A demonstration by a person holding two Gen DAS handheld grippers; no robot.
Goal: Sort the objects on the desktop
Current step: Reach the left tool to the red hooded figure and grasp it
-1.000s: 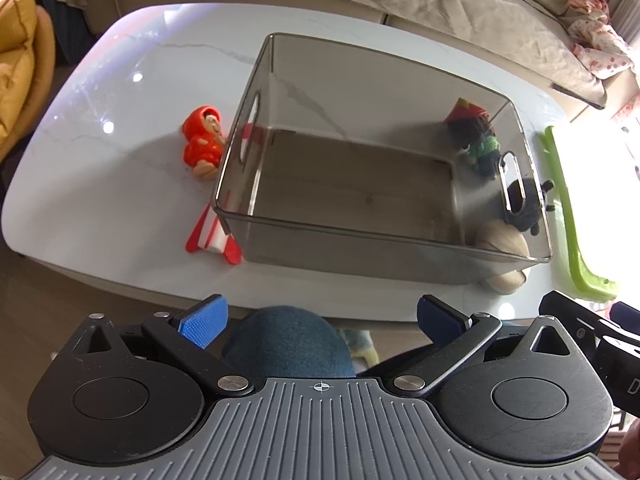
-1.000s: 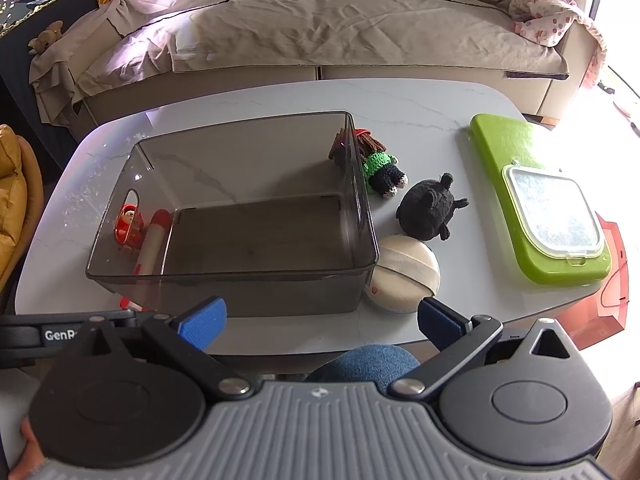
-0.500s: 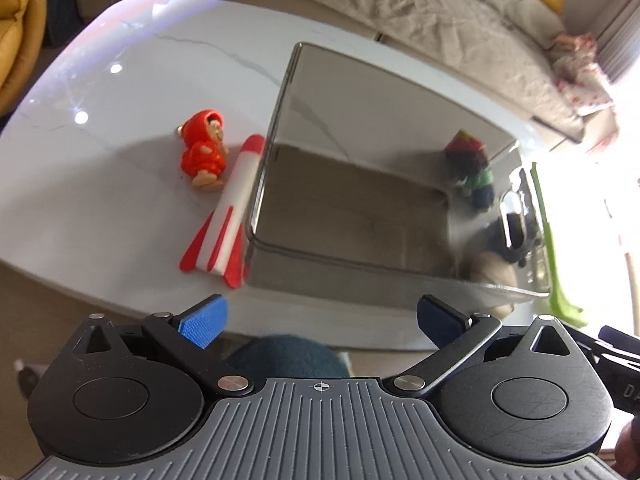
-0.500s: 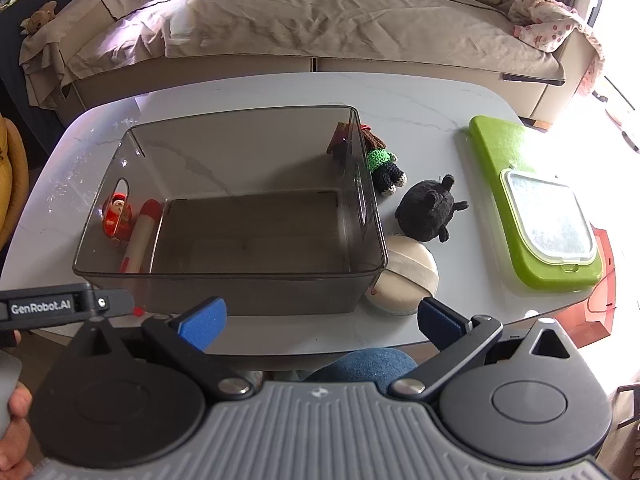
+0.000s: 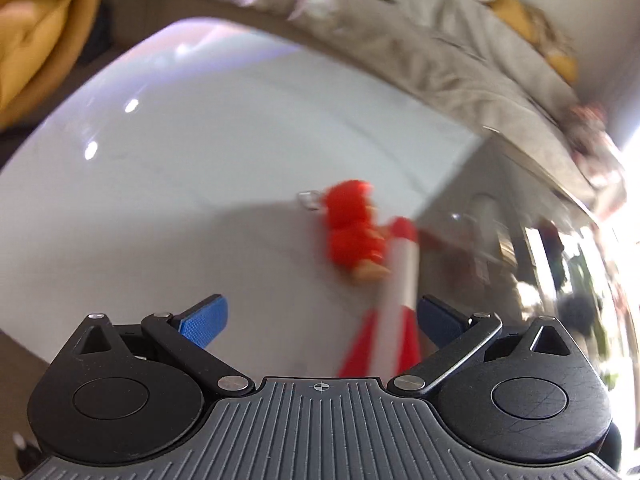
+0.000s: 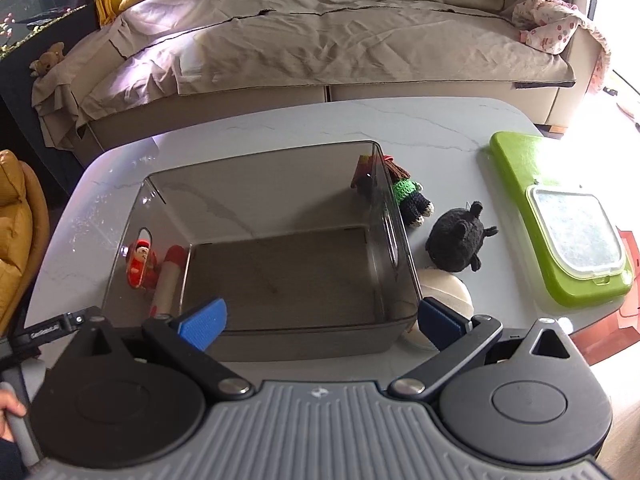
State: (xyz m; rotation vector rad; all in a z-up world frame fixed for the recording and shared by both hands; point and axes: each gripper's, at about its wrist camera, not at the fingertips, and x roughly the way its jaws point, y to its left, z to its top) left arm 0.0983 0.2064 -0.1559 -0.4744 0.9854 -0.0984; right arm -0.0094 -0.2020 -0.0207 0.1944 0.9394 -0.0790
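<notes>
A smoky clear bin (image 6: 280, 320) stands empty on the white table (image 6: 440, 128). Left of it lie a red toy figure (image 5: 352, 228) and a red-and-white rocket (image 5: 394, 300); both show through the bin wall in the right wrist view, the figure (image 6: 140, 264) and the rocket (image 6: 168, 280). My left gripper (image 5: 320, 320) is open just above the table, the rocket's tail beside its right finger. My right gripper (image 6: 320, 320) is open and empty at the bin's near edge. Right of the bin lie a knitted doll (image 6: 408, 192), a black plush (image 6: 460, 240) and a cream ball (image 6: 444, 292).
A green lid with a clear window (image 6: 560, 220) lies at the table's right side. A covered sofa (image 6: 320, 40) runs behind the table. A yellow chair (image 6: 16, 232) stands at the left. The left wrist view is motion-blurred.
My left gripper has swung left and moved down close to the red figure and rocket. My right gripper has edged forward toward the bin. No object has moved.
</notes>
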